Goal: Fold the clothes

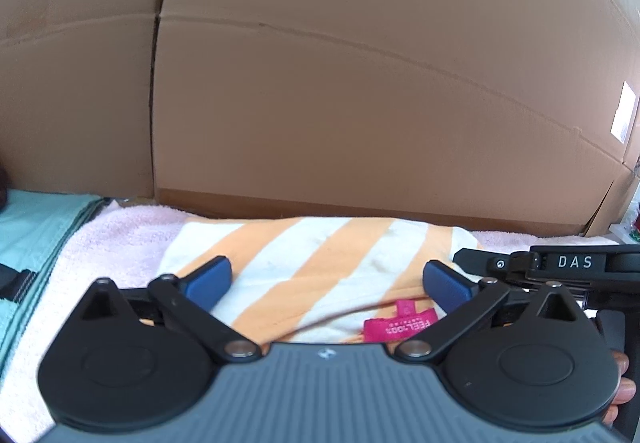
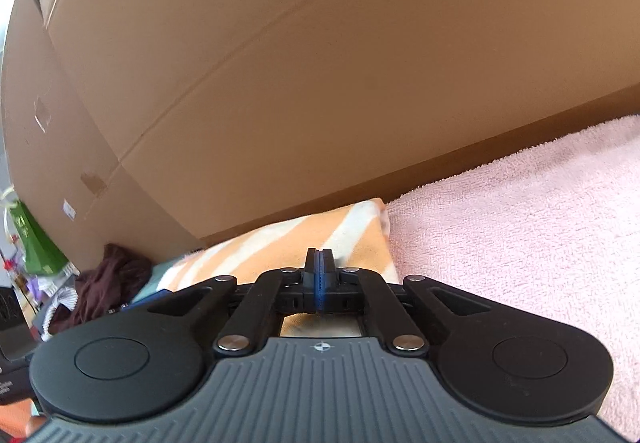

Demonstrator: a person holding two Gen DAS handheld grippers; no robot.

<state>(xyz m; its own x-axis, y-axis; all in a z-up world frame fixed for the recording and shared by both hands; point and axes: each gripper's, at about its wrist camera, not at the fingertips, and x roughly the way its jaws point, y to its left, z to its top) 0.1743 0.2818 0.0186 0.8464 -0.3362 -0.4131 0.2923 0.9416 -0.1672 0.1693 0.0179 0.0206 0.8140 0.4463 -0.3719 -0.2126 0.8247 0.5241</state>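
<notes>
Ahead, a cardboard box walls off both grippers. The left gripper has jaws spread over the striped garment on a pink towel; the right gripper has jaws pressed together at its edge.

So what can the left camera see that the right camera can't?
Only the left view shows the pink label on the striped garment, the open left gripper and a teal cloth. Only the right view shows the shut right gripper, a dark brown garment and a green bag. Both show the stripes, pink towel and cardboard boxes.
</notes>
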